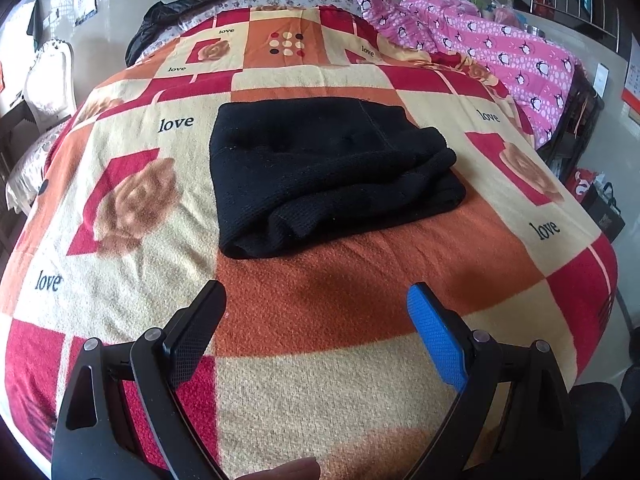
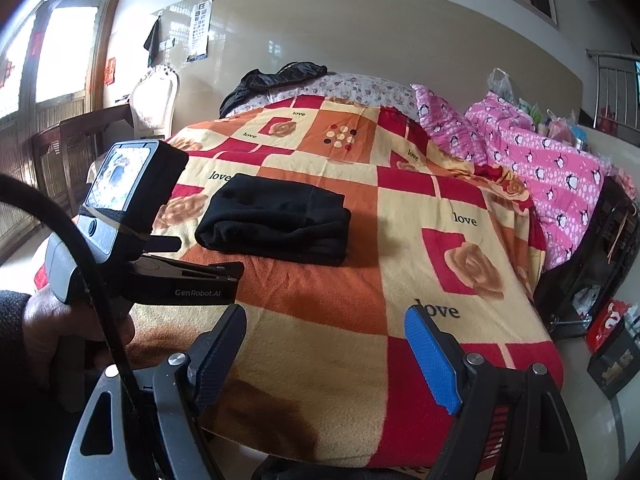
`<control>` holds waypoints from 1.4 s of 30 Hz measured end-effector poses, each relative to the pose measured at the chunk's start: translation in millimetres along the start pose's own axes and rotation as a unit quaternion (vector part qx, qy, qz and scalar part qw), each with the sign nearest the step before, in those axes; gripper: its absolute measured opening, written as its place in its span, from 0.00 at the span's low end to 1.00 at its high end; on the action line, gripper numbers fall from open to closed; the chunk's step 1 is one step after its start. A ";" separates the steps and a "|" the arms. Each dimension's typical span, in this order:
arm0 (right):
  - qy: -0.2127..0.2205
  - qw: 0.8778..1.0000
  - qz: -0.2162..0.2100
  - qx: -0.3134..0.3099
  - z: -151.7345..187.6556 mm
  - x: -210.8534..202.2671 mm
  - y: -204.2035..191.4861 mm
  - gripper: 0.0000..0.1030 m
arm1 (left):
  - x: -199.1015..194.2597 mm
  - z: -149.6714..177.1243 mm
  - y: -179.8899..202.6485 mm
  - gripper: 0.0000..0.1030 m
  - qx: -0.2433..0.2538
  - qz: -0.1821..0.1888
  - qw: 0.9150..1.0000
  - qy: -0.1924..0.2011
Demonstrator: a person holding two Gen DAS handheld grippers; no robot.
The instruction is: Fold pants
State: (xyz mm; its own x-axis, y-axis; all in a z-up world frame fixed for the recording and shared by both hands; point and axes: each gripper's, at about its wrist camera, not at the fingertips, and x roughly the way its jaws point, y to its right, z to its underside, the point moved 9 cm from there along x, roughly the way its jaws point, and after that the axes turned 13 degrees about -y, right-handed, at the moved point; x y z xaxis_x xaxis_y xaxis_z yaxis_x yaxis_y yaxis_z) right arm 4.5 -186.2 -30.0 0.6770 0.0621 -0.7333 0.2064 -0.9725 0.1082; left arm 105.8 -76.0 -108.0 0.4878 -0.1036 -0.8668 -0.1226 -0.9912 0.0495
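The black pants [image 1: 320, 168] lie folded into a compact bundle on the patterned blanket [image 1: 320, 304] of the bed. They also show in the right wrist view [image 2: 276, 220], left of centre. My left gripper [image 1: 316, 300] is open and empty, held above the blanket a short way in front of the bundle. My right gripper [image 2: 324, 324] is open and empty, further back and to the right. The body of the left gripper [image 2: 160, 264] shows in the right wrist view at left, beside the pants and apart from them.
A pink penguin-print quilt [image 1: 500, 52] lies heaped along the bed's right side. A black garment [image 1: 176, 12] lies on the floral pillow at the head. A white chair [image 2: 156, 96] stands at left. Bags [image 2: 612, 344] sit on the floor at right.
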 end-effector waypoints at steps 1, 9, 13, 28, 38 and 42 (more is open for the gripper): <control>0.000 1.000 -0.003 0.007 0.1 0.1 2.0 0.77 | 0.3 0.1 0.4 0.90 0.001 0.000 1.000 0.000; 0.001 1.000 -0.007 0.013 0.1 0.9 3.8 0.77 | 2.4 0.2 2.5 0.90 0.007 -0.006 1.000 -0.003; 0.003 1.000 -0.014 0.027 0.0 0.8 7.2 0.77 | 2.6 0.4 2.8 0.90 0.007 -0.006 1.000 -0.004; 0.004 1.000 -0.014 0.028 -0.1 1.5 9.2 0.77 | 2.3 0.4 -0.5 0.90 0.002 -0.002 1.000 -0.003; 0.004 1.000 -0.015 0.027 0.1 2.1 8.4 0.77 | 0.5 0.2 -3.2 0.90 -0.002 -0.002 1.000 -0.003; 0.004 0.999 -0.027 0.035 -1.0 7.4 8.0 0.77 | -0.7 0.0 -4.6 0.90 -0.004 -0.002 1.000 -0.002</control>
State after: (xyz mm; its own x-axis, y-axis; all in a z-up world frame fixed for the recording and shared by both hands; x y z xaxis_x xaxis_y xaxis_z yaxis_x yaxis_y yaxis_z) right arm 11.9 -193.2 -34.0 0.6718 0.1160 -0.7316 0.1931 -0.9809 0.0218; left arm 106.0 -71.4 -107.5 0.4845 -0.0988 -0.8692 -0.1139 -0.9923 0.0493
